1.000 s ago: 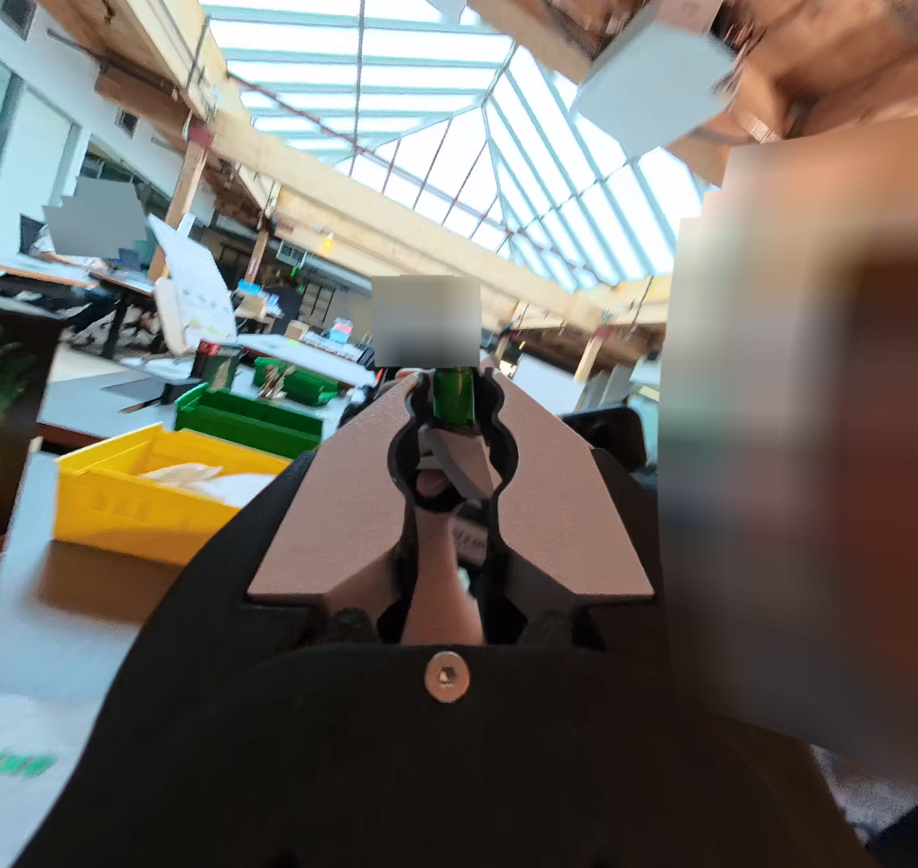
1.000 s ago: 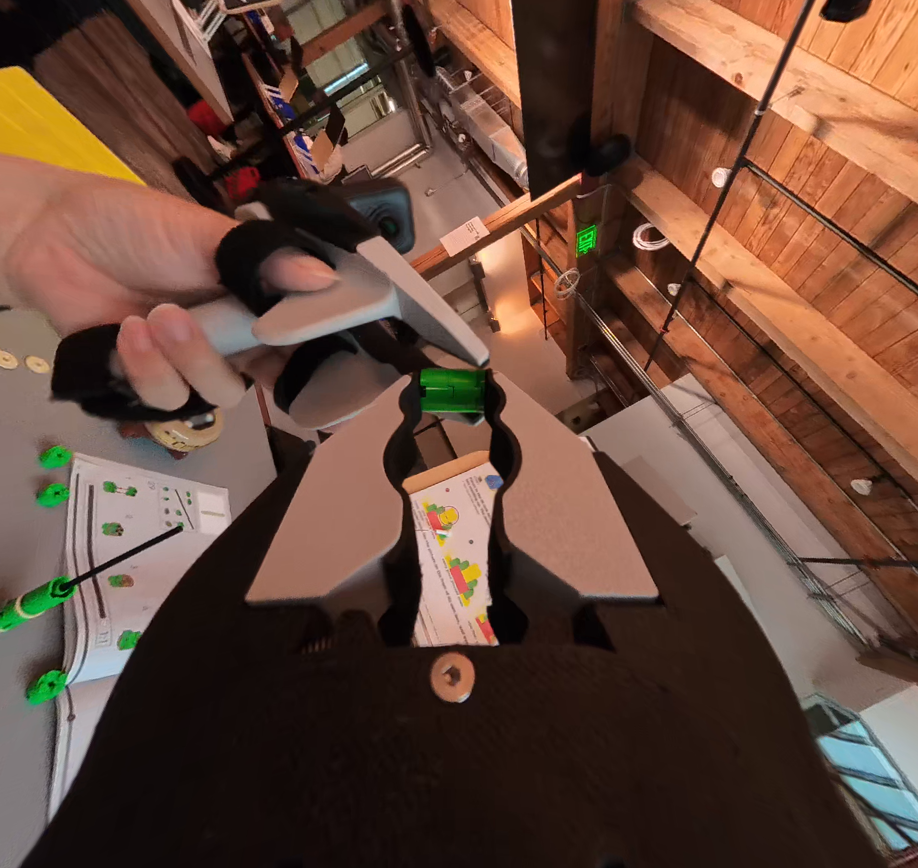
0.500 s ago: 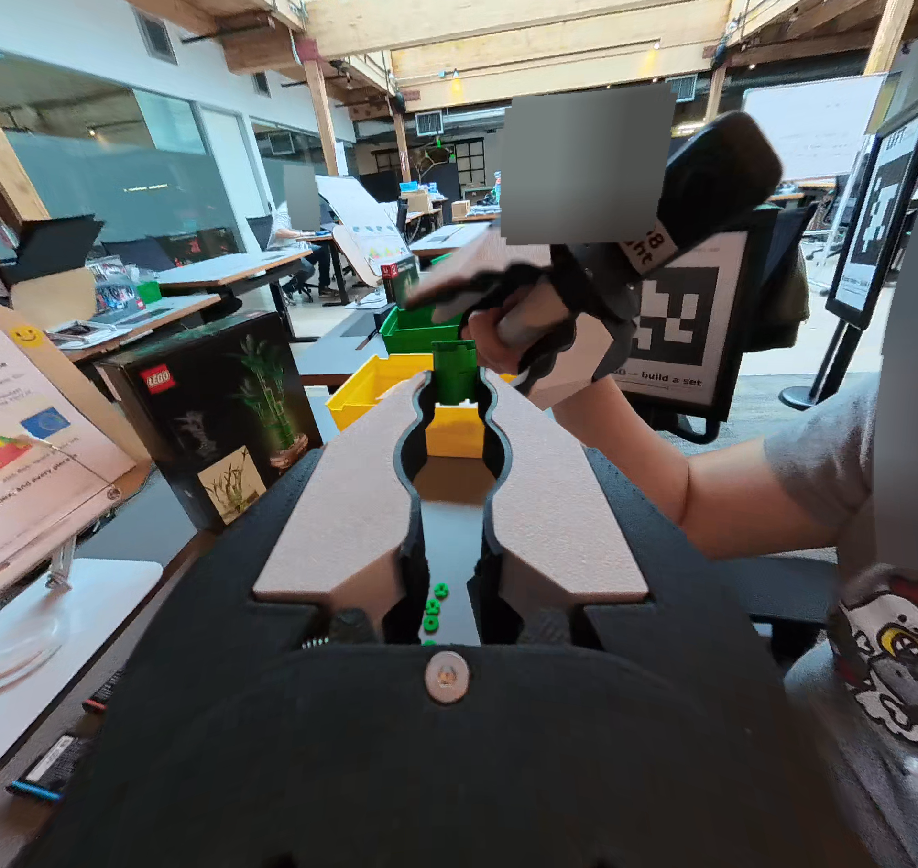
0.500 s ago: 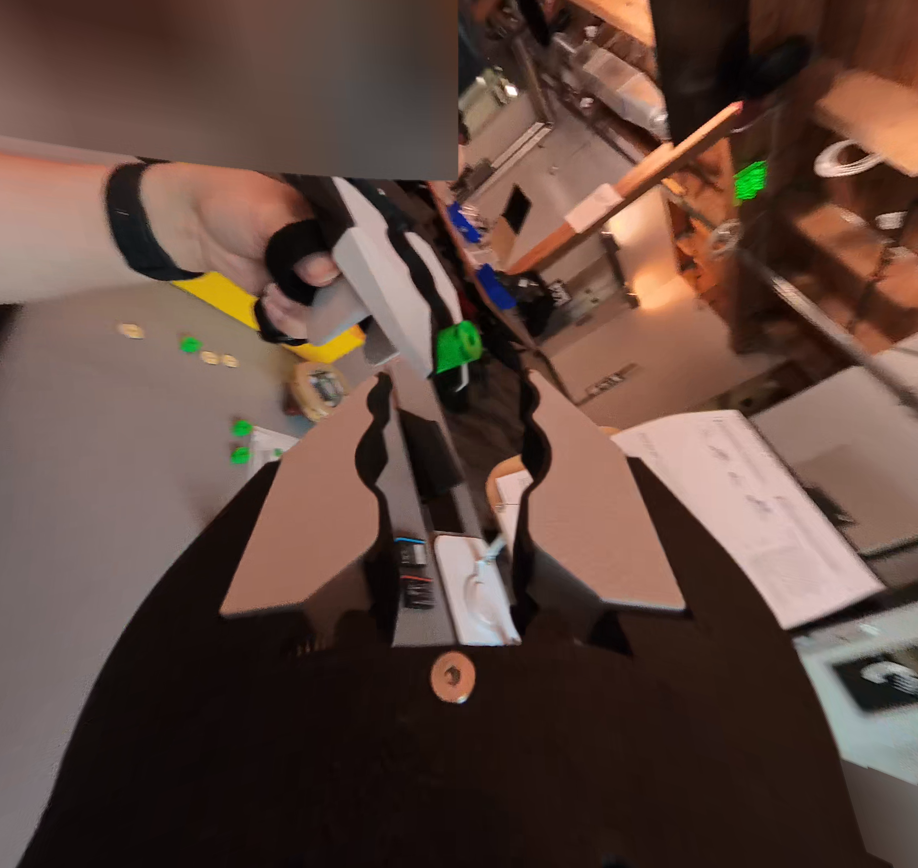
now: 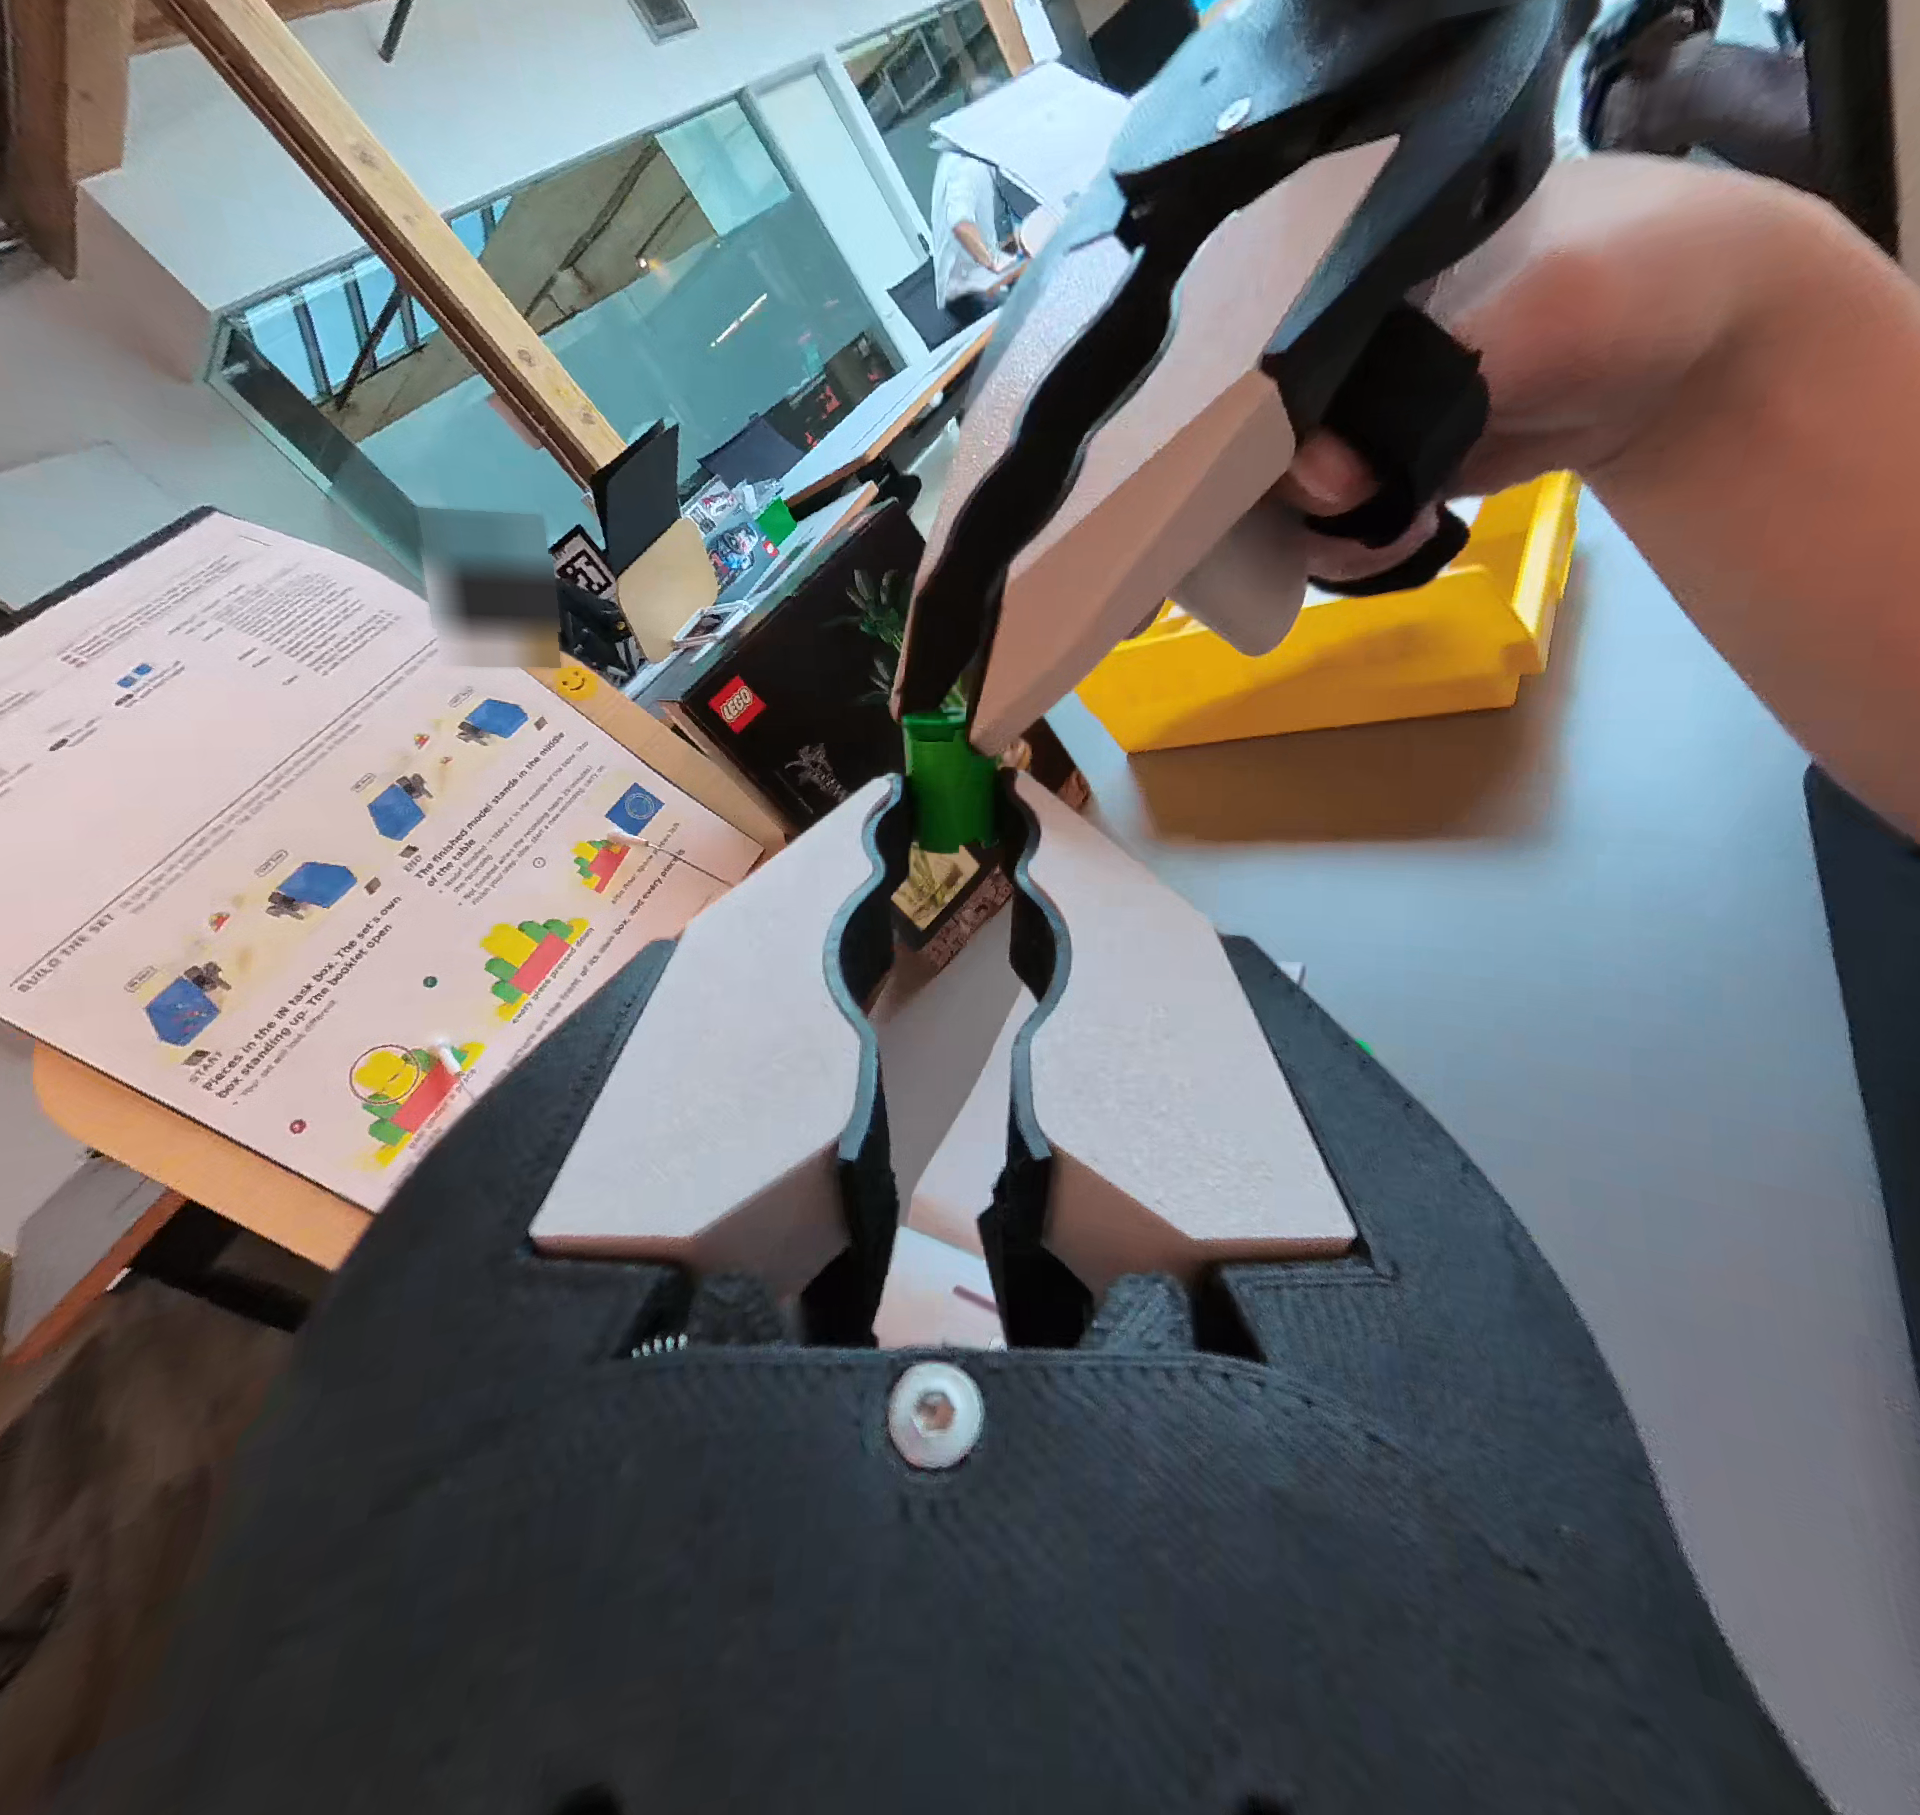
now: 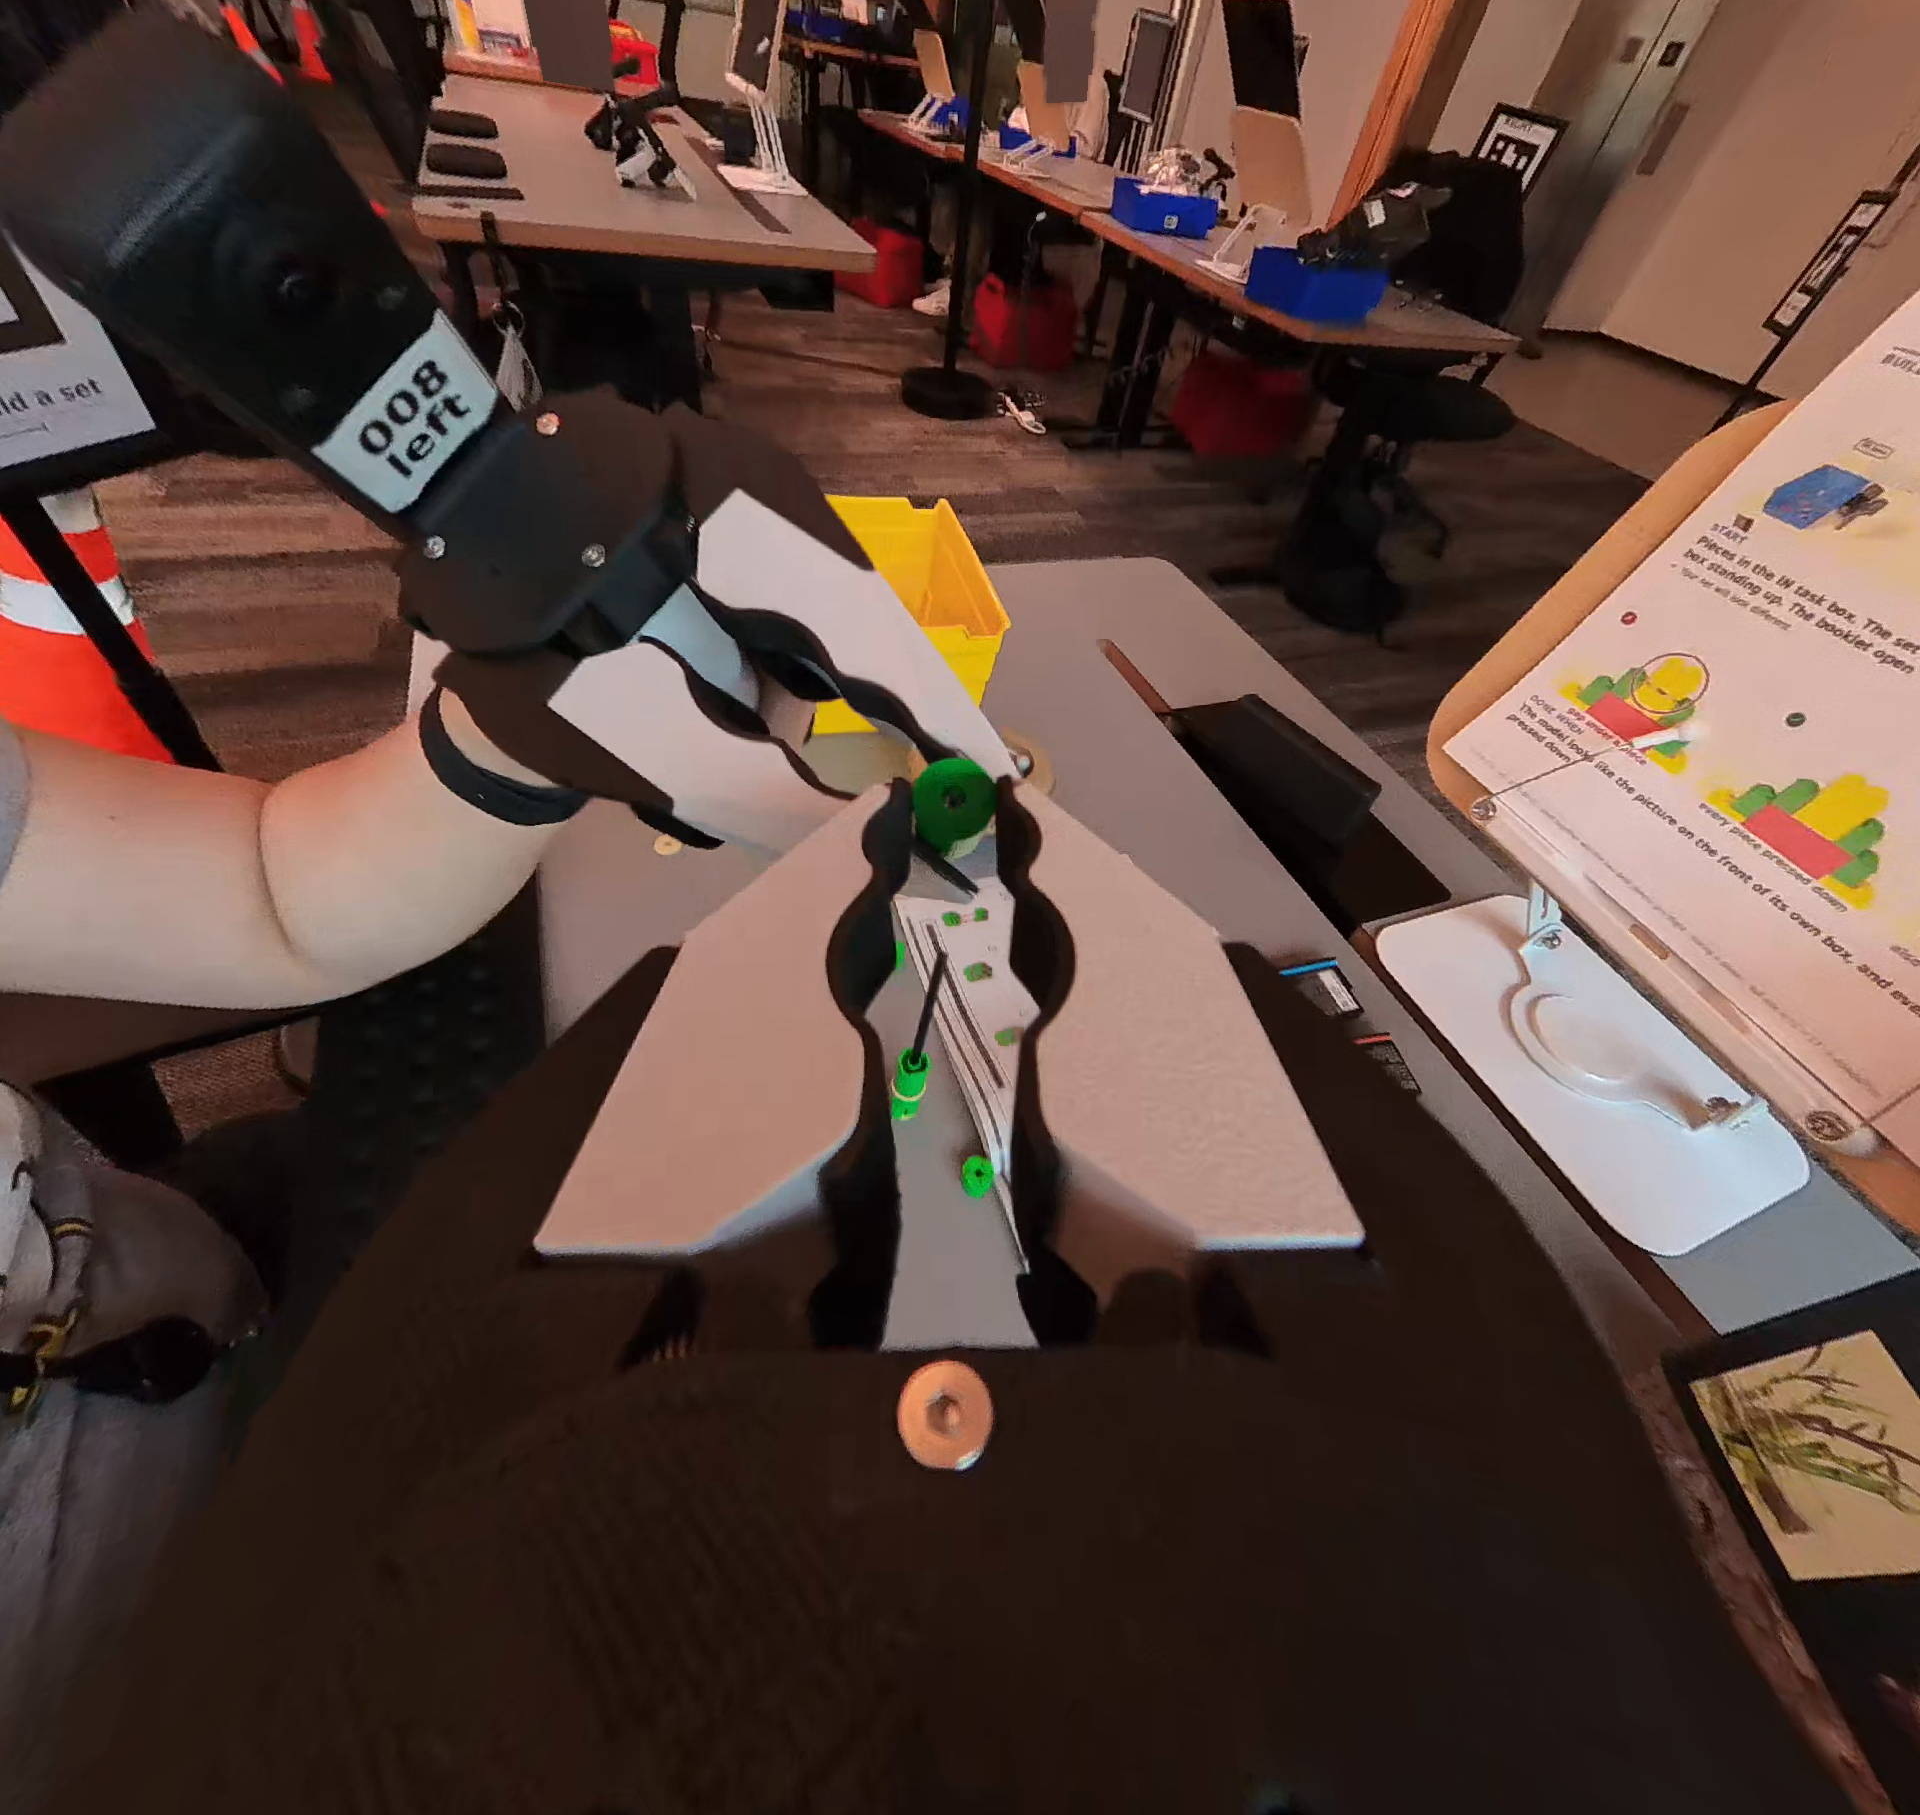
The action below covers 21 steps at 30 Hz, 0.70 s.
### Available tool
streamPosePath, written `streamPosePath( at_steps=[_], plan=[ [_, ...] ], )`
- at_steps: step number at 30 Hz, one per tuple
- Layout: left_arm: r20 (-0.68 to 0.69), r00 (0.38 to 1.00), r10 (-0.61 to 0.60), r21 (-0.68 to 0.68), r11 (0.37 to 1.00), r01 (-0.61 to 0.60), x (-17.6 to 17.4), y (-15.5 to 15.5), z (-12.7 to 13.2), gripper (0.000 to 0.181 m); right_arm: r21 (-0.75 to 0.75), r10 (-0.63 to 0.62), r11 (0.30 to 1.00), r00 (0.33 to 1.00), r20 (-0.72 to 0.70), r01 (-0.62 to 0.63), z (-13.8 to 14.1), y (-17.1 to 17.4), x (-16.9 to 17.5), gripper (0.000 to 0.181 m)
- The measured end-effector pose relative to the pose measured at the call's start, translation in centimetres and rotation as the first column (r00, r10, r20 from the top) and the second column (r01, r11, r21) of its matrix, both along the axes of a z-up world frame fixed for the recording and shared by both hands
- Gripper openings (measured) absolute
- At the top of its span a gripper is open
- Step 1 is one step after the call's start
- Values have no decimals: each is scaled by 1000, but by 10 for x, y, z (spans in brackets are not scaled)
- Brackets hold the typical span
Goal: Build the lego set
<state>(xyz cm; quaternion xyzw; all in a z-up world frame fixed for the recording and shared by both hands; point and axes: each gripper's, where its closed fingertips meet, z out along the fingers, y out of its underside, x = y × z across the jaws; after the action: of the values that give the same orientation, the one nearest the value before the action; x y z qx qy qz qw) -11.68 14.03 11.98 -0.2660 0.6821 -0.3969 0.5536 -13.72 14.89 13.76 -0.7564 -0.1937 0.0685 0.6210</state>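
The small glossy green plastic cylinder [image 5: 948,797], a round lego piece, is held in the air above the grey worktop [image 5: 1538,986], its long axis running away from the left gripper [image 5: 948,809] toward the right gripper [image 5: 940,721]. Both grippers' matte, wavy-edged jaws are closed narrowly on it, one at each end. In the right wrist view the cylinder [image 6: 952,801] shows its round end face, above a thin black rod with green beads [image 6: 914,1059] lying beside a printed booklet [image 6: 961,996].

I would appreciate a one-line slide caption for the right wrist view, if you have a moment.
Both grippers, right and left, meet tip to tip on a green cylindrical piece above the grey table.
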Motion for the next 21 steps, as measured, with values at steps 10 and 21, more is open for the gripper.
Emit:
streamPosePath(
  at_steps=[10, 21],
  plan=[
    [-157, 988, -5, -25, 1000, 1, 15, -2, -35, 55, -256, -189, 943, 975, 115, 213, -55, -15, 70, 14],
    [-72, 997, 0, -113, 994, -8, -17, 21, 5, 44, -765, -384, 456, 876, 292, 455, -273, -42, 233, 15]
  ],
)
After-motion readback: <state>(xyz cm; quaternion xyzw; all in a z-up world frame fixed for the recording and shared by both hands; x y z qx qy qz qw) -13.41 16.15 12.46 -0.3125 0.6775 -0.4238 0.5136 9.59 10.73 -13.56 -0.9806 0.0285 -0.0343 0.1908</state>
